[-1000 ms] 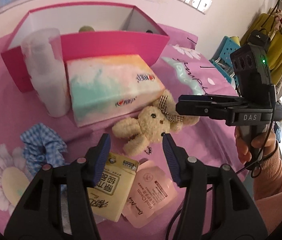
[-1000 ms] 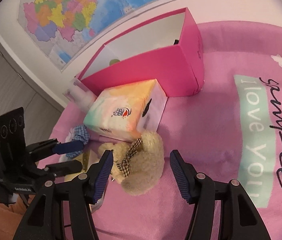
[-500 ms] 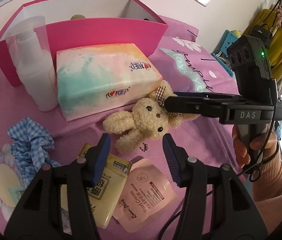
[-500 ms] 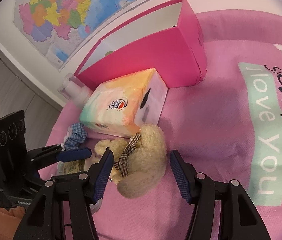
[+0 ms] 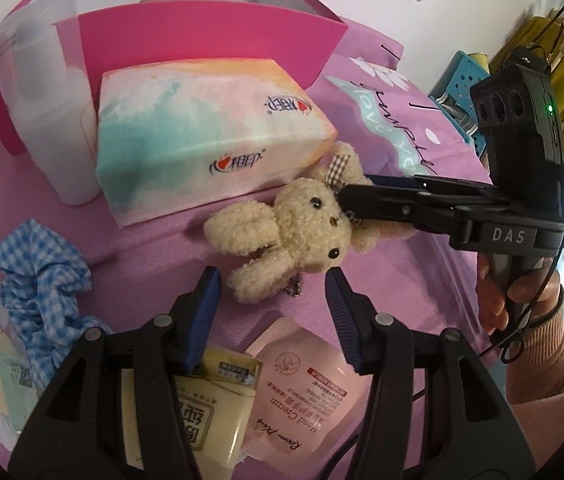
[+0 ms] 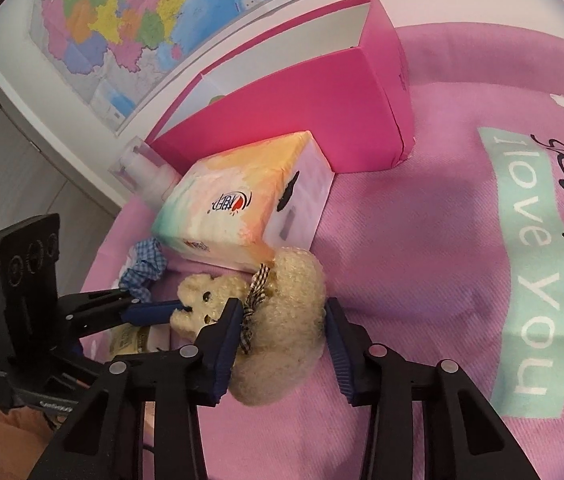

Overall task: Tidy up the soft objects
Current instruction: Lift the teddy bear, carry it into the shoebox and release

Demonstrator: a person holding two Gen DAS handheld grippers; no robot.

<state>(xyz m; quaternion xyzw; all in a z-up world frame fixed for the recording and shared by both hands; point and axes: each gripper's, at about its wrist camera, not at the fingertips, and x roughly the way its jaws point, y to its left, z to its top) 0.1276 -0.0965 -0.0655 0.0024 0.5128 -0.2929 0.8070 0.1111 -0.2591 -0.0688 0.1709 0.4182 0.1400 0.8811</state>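
The plush bunny (image 6: 282, 328) lies on the pink cloth (image 6: 422, 240), touching the tissue pack (image 6: 238, 200) in front of the pink box (image 6: 322, 108). The right gripper (image 6: 280, 338) straddles its body, jaws spread at its sides. The left gripper (image 5: 272, 312) hovers near its head with jaws spread, empty.

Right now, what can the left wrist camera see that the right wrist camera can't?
Only the left wrist view shows the pink hand cream sachet and the person's right hand.

Only the right wrist view shows the colourful wall map.

Both show the fluffy cream toy bunny, the pastel tissue pack, the open pink box and the blue checked scrunchie.
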